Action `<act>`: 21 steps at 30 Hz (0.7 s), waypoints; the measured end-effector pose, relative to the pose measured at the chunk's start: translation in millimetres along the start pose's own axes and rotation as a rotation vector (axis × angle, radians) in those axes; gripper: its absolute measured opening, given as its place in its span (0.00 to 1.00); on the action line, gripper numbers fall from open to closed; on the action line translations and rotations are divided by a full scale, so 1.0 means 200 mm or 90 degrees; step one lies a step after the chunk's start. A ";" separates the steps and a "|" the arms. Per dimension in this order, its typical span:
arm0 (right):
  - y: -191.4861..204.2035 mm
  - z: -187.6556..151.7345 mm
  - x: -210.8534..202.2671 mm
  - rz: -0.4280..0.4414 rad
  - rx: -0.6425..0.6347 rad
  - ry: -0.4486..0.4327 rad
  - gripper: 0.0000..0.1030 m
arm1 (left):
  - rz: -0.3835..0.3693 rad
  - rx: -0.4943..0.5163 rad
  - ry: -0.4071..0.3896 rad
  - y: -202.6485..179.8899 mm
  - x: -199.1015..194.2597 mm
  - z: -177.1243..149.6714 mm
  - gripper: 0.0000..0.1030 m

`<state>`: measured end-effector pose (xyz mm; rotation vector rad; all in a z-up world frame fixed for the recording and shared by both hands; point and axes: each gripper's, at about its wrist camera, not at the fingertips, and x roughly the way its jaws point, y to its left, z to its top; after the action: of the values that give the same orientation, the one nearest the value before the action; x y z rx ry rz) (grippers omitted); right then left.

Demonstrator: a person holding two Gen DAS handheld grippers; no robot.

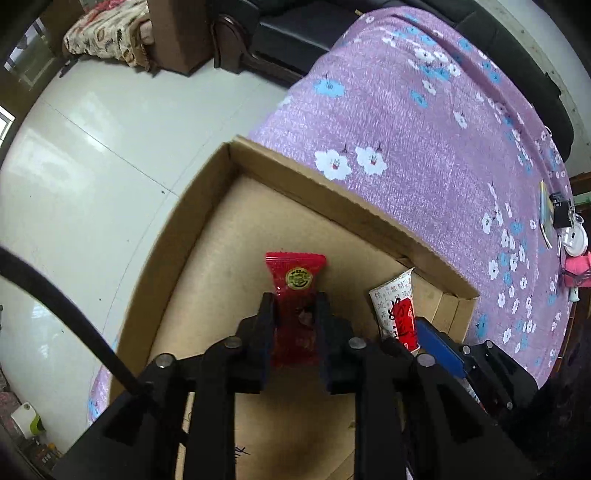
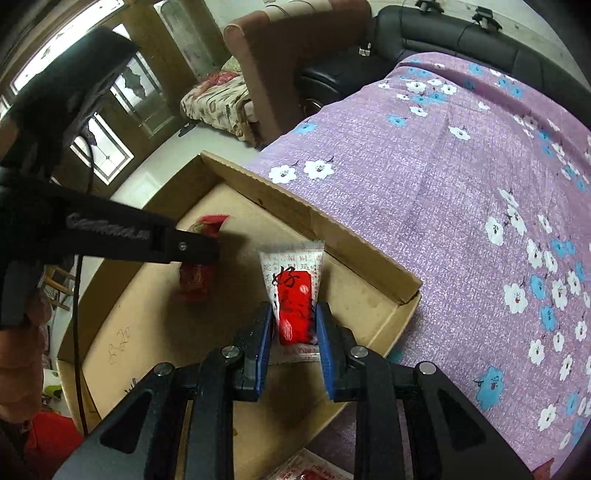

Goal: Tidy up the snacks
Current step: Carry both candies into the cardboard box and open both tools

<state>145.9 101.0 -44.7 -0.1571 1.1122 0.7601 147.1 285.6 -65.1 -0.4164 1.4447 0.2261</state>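
My left gripper [image 1: 295, 302] is shut on a red snack packet [image 1: 295, 280] with a green-gold round label, held over the floor of a shallow cardboard box [image 1: 207, 206]. My right gripper [image 2: 294, 314] is shut on a white snack packet with a red label [image 2: 293, 291], also over the box [image 2: 354, 240]. The white packet shows in the left wrist view [image 1: 397, 306] at the box's right end. In the right wrist view the left gripper [image 2: 195, 251] holds the red packet [image 2: 195, 277] to the left. Whether either packet touches the box floor I cannot tell.
The box sits on a table under a purple flowered cloth [image 1: 424, 122]. Another white-and-red packet [image 2: 306, 469] lies by the near box edge. Small objects [image 1: 569, 229] lie at the cloth's far right. A black sofa [image 2: 461, 33] and white tiled floor [image 1: 92, 155] lie beyond.
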 end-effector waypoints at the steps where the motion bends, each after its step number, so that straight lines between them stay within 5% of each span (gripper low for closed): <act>1: 0.00 0.00 0.00 -0.006 -0.003 -0.001 0.24 | -0.001 -0.005 0.001 0.01 0.00 0.00 0.30; 3: 0.01 -0.01 -0.02 -0.010 -0.010 -0.001 0.25 | 0.003 -0.001 -0.007 0.00 -0.01 0.00 0.45; 5: 0.02 0.00 -0.02 -0.023 -0.016 -0.002 0.35 | 0.023 -0.007 -0.017 0.01 -0.03 0.00 0.72; 7: 0.01 -0.01 -0.03 -0.037 -0.014 -0.009 0.41 | 0.032 -0.012 -0.028 0.02 -0.06 -0.02 0.80; 14: 0.04 -0.04 -0.14 -0.057 -0.003 -0.043 0.48 | 0.056 -0.033 -0.026 0.03 -0.10 -0.09 0.82; 21: 0.01 -0.33 -0.48 -0.011 0.032 -0.113 0.54 | 0.074 0.021 -0.056 -0.13 -0.18 -0.34 0.82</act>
<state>72.7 25.8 6.8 -0.0553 0.9594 0.7152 92.0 238.1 -31.6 -0.2930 1.3854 0.3102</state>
